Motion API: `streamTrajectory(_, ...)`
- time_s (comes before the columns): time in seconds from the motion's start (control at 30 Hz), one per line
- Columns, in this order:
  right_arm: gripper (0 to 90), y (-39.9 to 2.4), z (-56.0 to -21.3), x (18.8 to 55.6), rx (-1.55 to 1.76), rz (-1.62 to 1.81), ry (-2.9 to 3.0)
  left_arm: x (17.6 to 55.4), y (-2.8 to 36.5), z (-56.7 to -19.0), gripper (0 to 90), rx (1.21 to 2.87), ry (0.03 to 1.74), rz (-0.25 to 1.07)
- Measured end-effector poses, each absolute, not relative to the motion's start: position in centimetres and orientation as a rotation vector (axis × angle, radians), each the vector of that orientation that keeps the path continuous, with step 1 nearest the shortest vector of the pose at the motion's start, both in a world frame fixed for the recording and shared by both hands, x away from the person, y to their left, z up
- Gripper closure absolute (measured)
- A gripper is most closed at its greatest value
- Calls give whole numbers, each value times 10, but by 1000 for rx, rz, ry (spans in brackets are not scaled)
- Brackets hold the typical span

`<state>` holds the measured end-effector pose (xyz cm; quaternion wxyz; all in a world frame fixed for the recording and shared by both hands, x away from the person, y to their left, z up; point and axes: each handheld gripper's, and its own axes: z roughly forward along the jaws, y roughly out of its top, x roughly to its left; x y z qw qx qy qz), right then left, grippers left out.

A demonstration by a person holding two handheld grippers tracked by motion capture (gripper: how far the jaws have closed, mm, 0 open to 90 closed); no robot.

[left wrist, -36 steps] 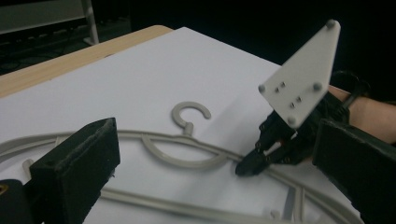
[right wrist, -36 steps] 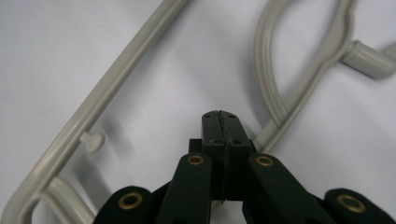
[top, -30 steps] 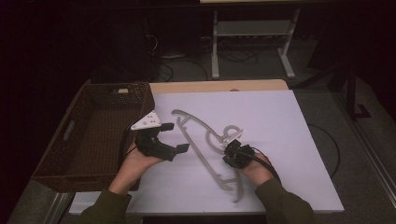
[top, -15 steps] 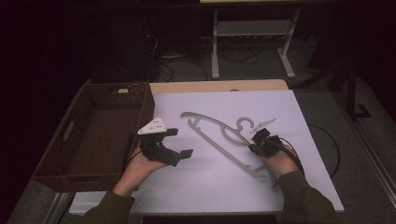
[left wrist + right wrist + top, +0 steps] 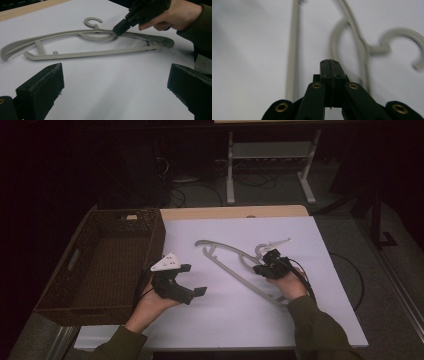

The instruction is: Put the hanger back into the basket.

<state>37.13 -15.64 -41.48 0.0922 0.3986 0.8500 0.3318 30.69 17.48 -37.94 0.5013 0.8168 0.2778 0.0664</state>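
A white sheet [image 5: 320,320] covered the table beside a dark wicker basket [image 5: 100,265]. The grey plastic hanger [image 5: 82,43] lay flat mid-sheet. The right gripper [image 5: 120,26], jaws together and empty, pressed its tip at the hanger's neck; it could skid off. The left gripper [image 5: 192,287] hovered nearby, jaws apart.

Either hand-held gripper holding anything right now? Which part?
Nothing held. Right hand-held gripper is shut on nothing, its tip at the grey hanger near the neck. Left hand-held gripper is open above the table.
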Motion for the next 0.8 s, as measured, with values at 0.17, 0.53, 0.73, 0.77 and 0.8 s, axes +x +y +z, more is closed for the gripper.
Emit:
streamTrajectory(0.17,895,-121,-419,393,1111,1046,2561,308,176,-383,5,1976,678,160)
streamTrajectory(0.53,895,-77,-441,428,1115,1101,2594,306,177,-385,5,1979,680,154)
streamTrajectory(0.73,896,-72,-444,430,1101,1096,2612,306,178,-385,5,1975,688,156)
streamTrajectory(0.77,895,-72,-444,429,1108,1099,2618,306,179,-385,5,1976,687,159)
streamTrajectory(0.8,895,-70,-443,427,1080,1110,2637,306,179,-385,5,1975,689,160)
